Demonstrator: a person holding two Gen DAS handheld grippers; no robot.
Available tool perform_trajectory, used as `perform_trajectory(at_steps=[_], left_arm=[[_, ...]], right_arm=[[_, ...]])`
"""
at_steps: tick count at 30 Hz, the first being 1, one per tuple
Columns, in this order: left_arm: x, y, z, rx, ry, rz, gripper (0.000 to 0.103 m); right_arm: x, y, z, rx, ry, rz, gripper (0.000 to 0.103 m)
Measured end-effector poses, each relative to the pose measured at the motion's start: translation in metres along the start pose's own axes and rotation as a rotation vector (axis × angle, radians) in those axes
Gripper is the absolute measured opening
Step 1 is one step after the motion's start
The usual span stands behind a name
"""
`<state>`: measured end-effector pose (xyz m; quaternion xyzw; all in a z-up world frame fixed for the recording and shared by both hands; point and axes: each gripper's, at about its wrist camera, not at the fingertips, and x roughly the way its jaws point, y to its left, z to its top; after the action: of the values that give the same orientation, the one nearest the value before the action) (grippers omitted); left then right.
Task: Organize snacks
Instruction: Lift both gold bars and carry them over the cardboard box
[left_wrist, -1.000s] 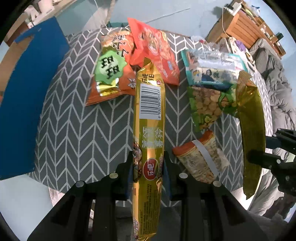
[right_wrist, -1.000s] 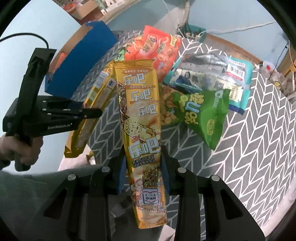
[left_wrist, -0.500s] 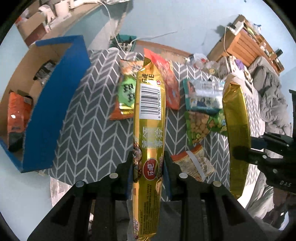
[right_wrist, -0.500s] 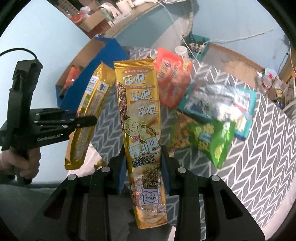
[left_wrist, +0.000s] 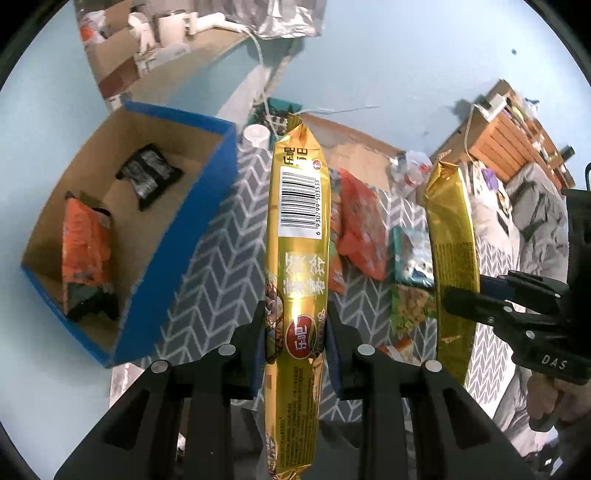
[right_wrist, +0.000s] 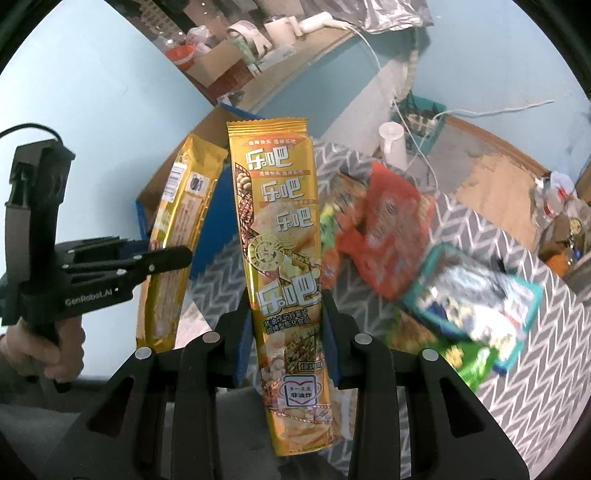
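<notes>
My left gripper (left_wrist: 295, 332) is shut on a long gold snack packet (left_wrist: 297, 236), barcode side showing, held well above the mat. My right gripper (right_wrist: 286, 325) is shut on a matching gold packet (right_wrist: 280, 229) with its printed front showing. Each view shows the other gripper and its packet: the right gripper (left_wrist: 461, 301) with its gold packet (left_wrist: 452, 251) at the right of the left wrist view, the left gripper (right_wrist: 173, 256) with its gold packet (right_wrist: 177, 236) at the left of the right wrist view. A blue cardboard box (left_wrist: 192, 236) lies left of the mat, holding an orange bag (left_wrist: 85, 251) and a black packet (left_wrist: 147, 175).
A grey chevron mat (left_wrist: 221, 266) carries a red bag (left_wrist: 360, 225), a teal-edged packet (right_wrist: 476, 291) and a green bag (right_wrist: 469, 360). A white paper cup (right_wrist: 391, 144) stands at the mat's far edge. Wooden shelves (left_wrist: 517, 129) are at the right. A hand (right_wrist: 48, 354) grips the left tool.
Both grippers have risen with their gold packets and swung left. The blue box has come into full view, with its inside showing. The mat's snacks look smaller and farther away.
</notes>
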<state>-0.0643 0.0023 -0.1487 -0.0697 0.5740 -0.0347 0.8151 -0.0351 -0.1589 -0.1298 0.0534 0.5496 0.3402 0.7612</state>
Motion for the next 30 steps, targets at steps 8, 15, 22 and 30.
perform_trajectory(at_steps=[8, 15, 22, 30], left_arm=[[-0.010, 0.041, 0.018, -0.059, -0.016, 0.033, 0.027], [-0.022, 0.079, 0.039, -0.098, -0.041, 0.054, 0.027], [-0.030, 0.127, 0.062, -0.151, -0.062, 0.081, 0.027], [-0.030, 0.177, 0.094, -0.159, -0.082, 0.124, 0.027]], right_arm=[[0.032, 0.032, 0.050, -0.063, 0.007, 0.022, 0.032], [0.065, 0.070, 0.097, -0.112, 0.016, 0.059, 0.032], [0.104, 0.108, 0.144, -0.110, 0.030, 0.101, 0.032], [0.144, 0.134, 0.181, -0.071, 0.045, 0.126, 0.032]])
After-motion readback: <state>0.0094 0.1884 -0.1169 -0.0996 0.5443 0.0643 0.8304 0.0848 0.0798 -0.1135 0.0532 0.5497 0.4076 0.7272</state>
